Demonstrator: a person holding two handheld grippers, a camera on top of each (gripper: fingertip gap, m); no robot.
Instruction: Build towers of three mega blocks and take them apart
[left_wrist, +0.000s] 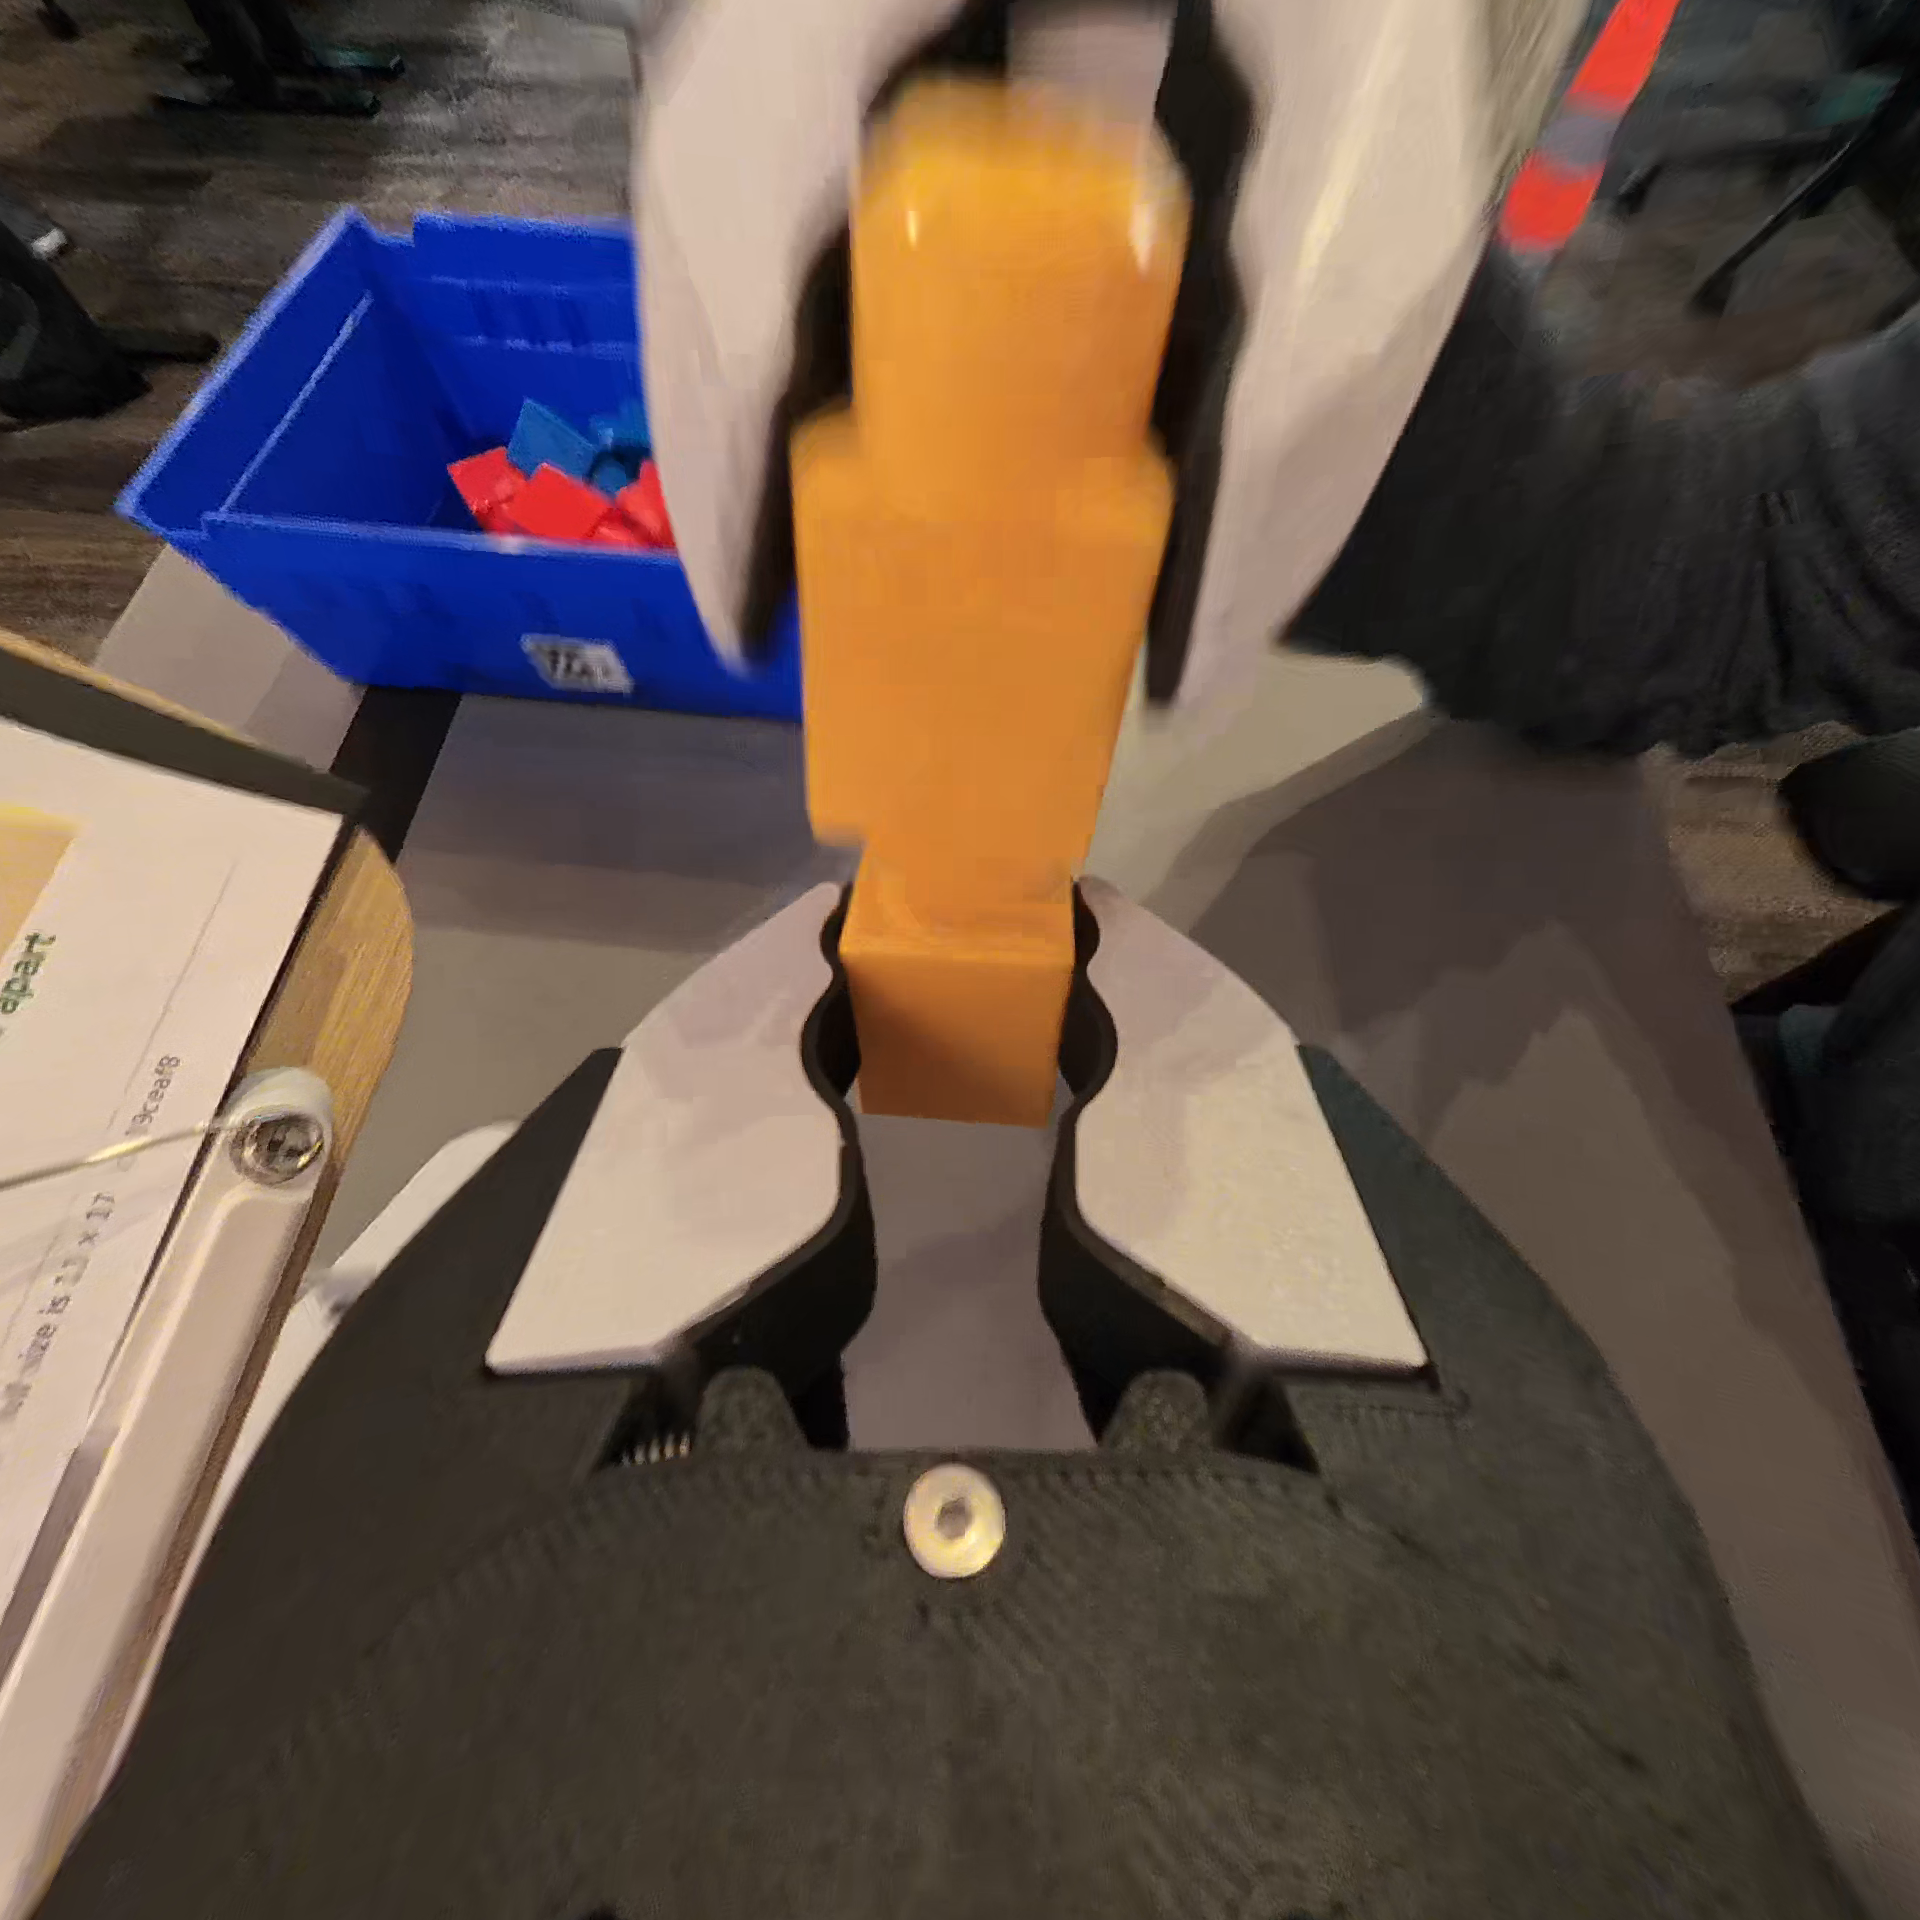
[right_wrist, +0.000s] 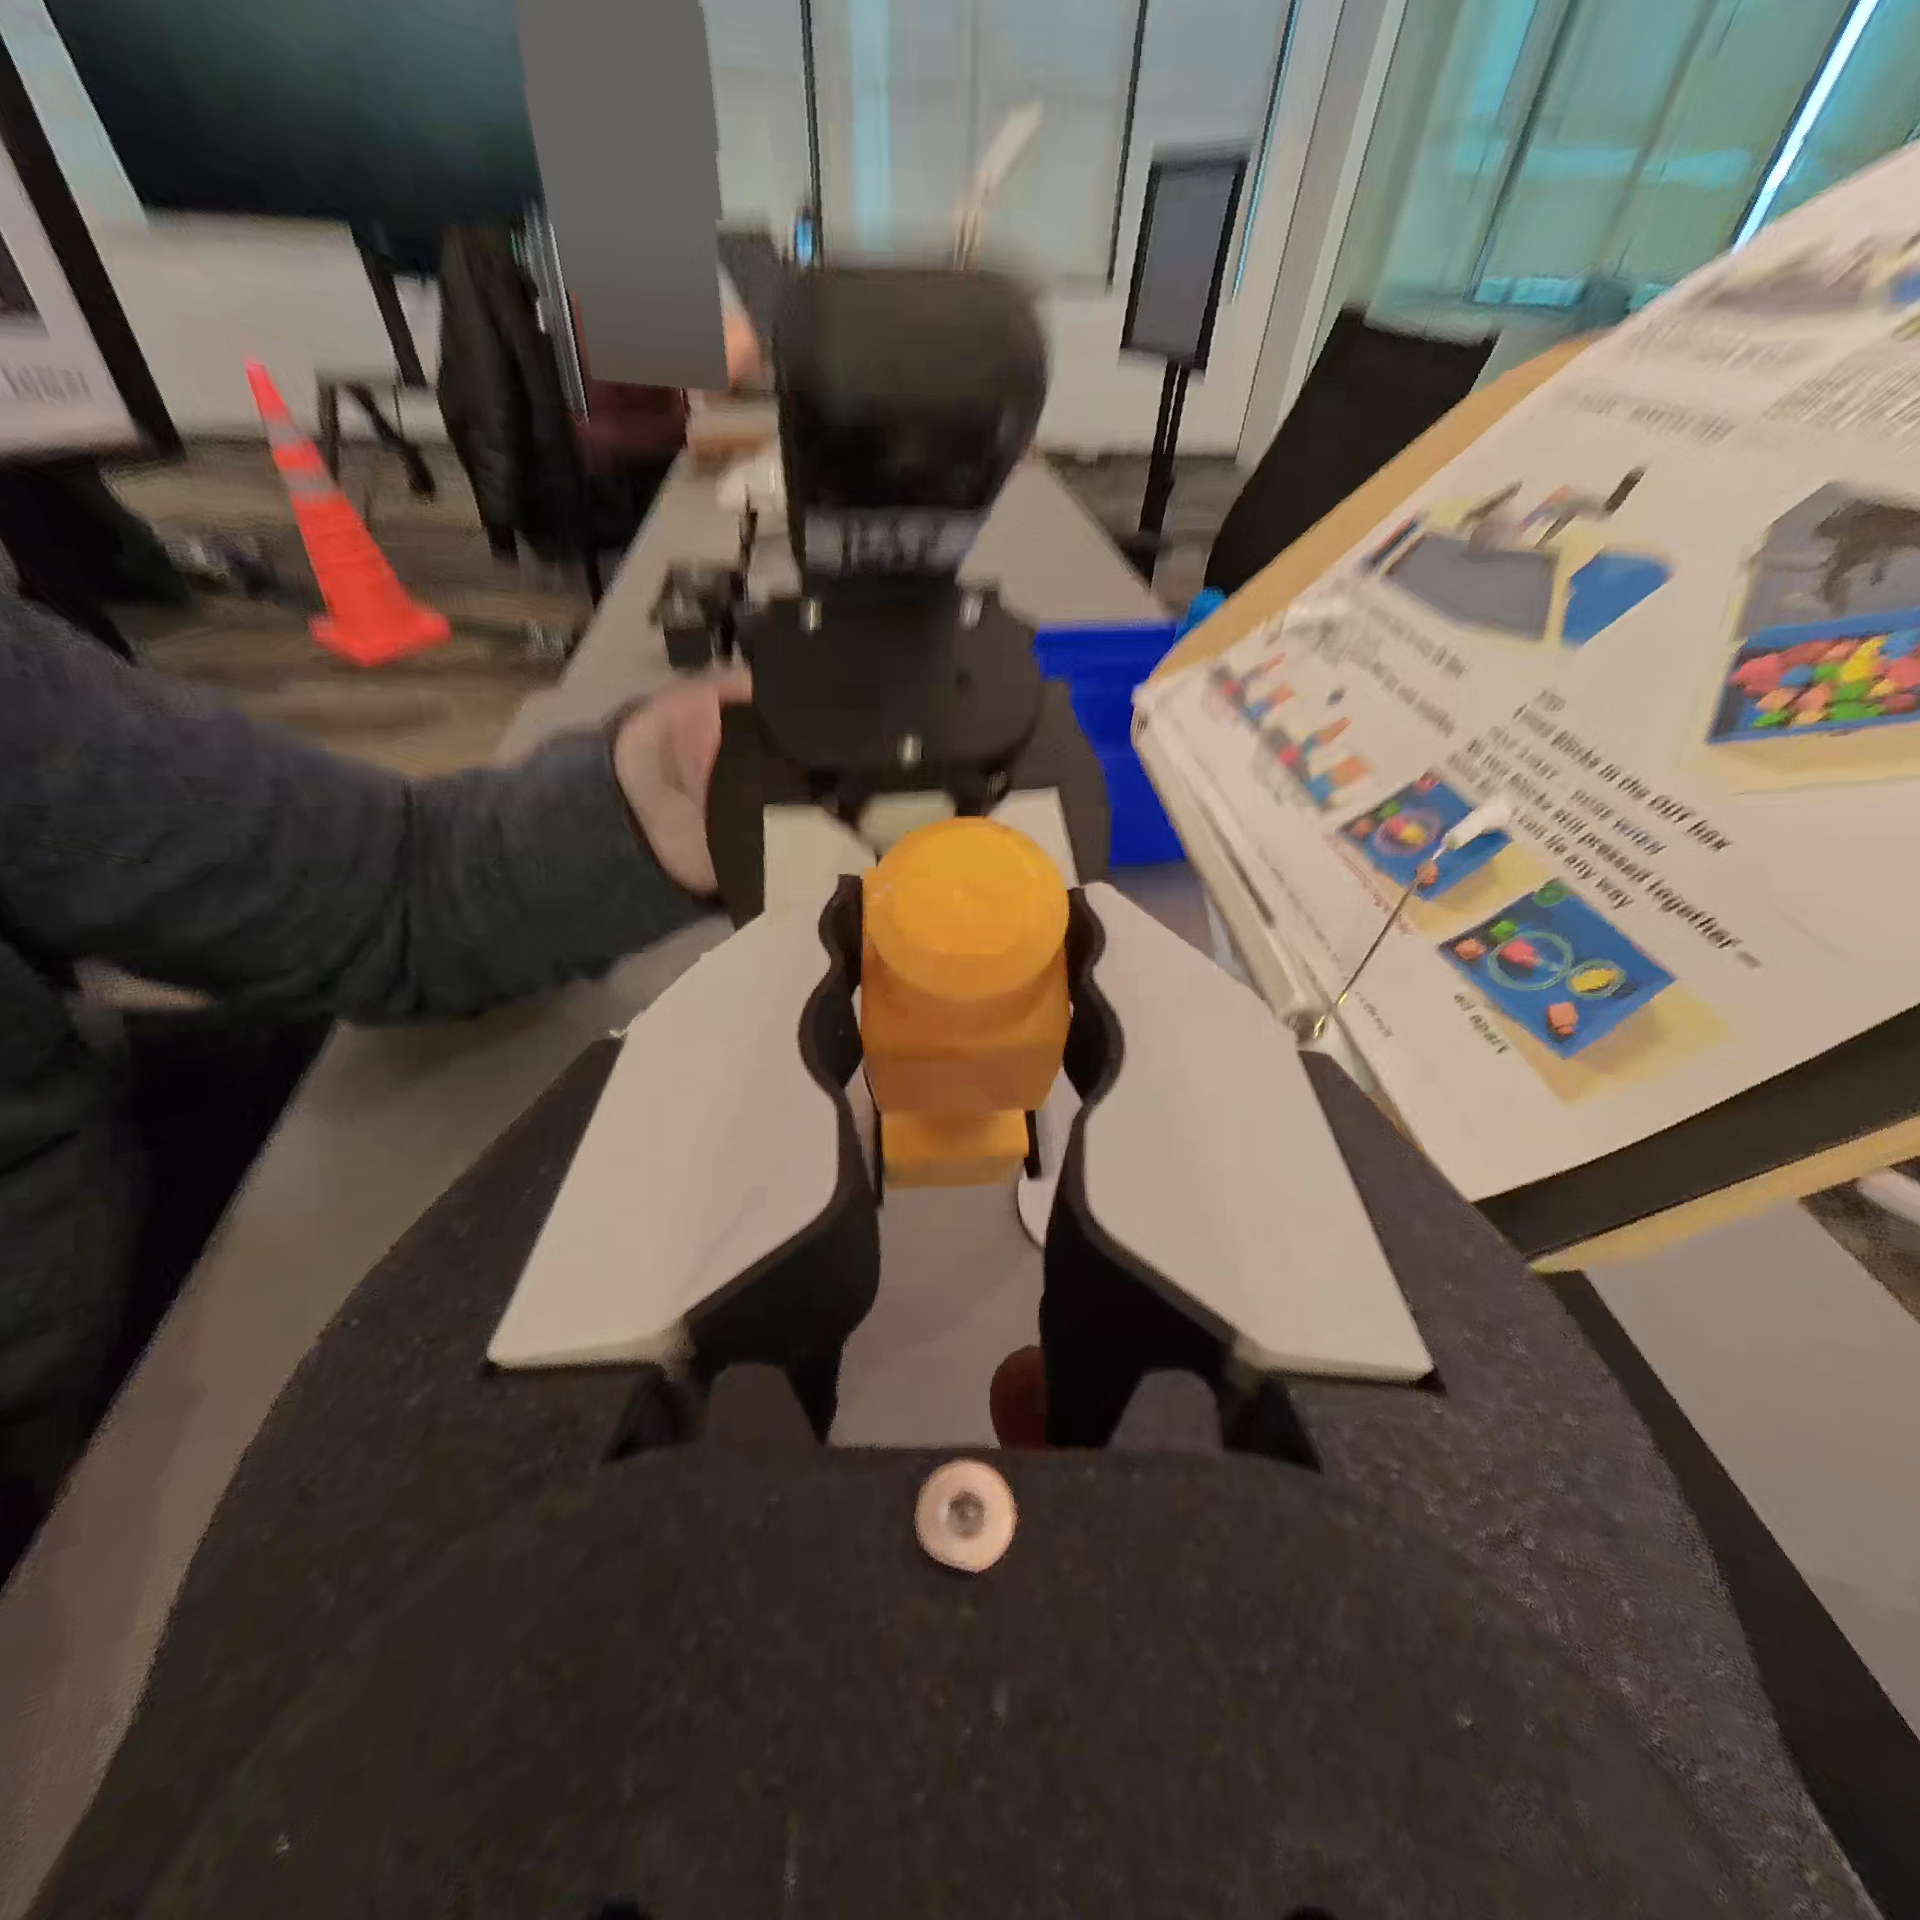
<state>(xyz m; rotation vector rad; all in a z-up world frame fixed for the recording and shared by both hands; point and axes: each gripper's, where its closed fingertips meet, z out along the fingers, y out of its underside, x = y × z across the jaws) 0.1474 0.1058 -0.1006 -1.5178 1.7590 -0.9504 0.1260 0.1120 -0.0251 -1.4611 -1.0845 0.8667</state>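
A tower of three orange mega blocks (left_wrist: 977, 623) is held between my two grippers above the grey table (left_wrist: 623, 810). My left gripper (left_wrist: 956, 935) is shut on the tower's near end block (left_wrist: 956, 1029). My right gripper (left_wrist: 961, 644) comes in from the far side and is shut on the tower's far end. In the right wrist view my right gripper (right_wrist: 966, 914) is shut on the orange tower (right_wrist: 966, 997), whose round stud shows on top. The left gripper (right_wrist: 920, 831) sits just beyond it, held by a hand (right_wrist: 665, 790).
A blue bin (left_wrist: 364, 499) with red and blue blocks (left_wrist: 561, 499) stands at the far left of the table; it also shows in the right wrist view (right_wrist: 1101, 727). A tilted instruction board (left_wrist: 156, 987) (right_wrist: 1558, 779) stands close by. An orange cone (right_wrist: 332, 540) is on the floor. One gripper's finger ends stand about 8 centimetres off the other's.
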